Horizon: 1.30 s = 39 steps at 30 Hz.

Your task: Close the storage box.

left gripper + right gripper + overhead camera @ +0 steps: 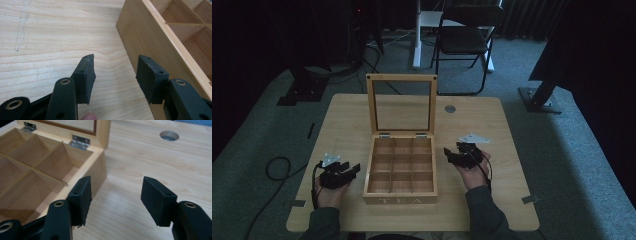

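Note:
A wooden tea box stands in the middle of the table with its glass-paned lid raised upright at the back. Its compartments look empty. My left gripper rests beside the box's left wall, jaws open with nothing between them. My right gripper is held just off the box's right side near the back corner. Its jaws stand open over bare table. In the high view a hand holds each gripper.
The pale wooden table has a round cable hole behind the box on the right, also seen as the hole. Metal hinges join the lid to the box. A black chair stands on the floor beyond.

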Motion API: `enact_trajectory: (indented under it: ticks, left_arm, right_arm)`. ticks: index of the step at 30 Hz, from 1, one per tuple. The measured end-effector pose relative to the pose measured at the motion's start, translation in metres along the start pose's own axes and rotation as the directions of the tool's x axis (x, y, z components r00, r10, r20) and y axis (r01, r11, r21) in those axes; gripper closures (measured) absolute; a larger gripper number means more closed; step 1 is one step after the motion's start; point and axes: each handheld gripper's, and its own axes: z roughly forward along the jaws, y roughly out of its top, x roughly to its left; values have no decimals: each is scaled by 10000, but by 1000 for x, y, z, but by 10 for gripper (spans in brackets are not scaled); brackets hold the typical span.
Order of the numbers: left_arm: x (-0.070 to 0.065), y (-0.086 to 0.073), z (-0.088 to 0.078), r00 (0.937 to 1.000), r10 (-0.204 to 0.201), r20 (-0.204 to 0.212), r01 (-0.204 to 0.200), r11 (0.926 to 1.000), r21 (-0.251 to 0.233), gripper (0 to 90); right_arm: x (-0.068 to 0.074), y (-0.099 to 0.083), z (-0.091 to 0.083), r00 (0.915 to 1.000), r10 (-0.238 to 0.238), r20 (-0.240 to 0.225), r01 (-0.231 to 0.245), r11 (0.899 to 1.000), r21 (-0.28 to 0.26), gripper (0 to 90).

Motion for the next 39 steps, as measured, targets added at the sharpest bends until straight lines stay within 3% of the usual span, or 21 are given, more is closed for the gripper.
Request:
enact_trajectory:
  ticks: [15,21,32,39]
  left_arm:
    - [-1,0,0,10000,-17,-1,17,10000,-13,486]
    - [-1,0,1,10000,-17,-2,17,10000,28,479]
    - [-3,-1,2,10000,-15,-7,15,10000,69,469]
    - [-4,-1,3,10000,67,-10,-67,9999,111,468]
  right_arm:
    - [10,24,15,9965,-648,-528,650,9979,13,446]
    - [9,35,20,9947,-512,-895,500,9986,-150,452]
    - [4,58,35,9932,-786,-854,754,9964,-396,482]
    - [2,67,48,9929,-701,-966,663,9969,-420,476]
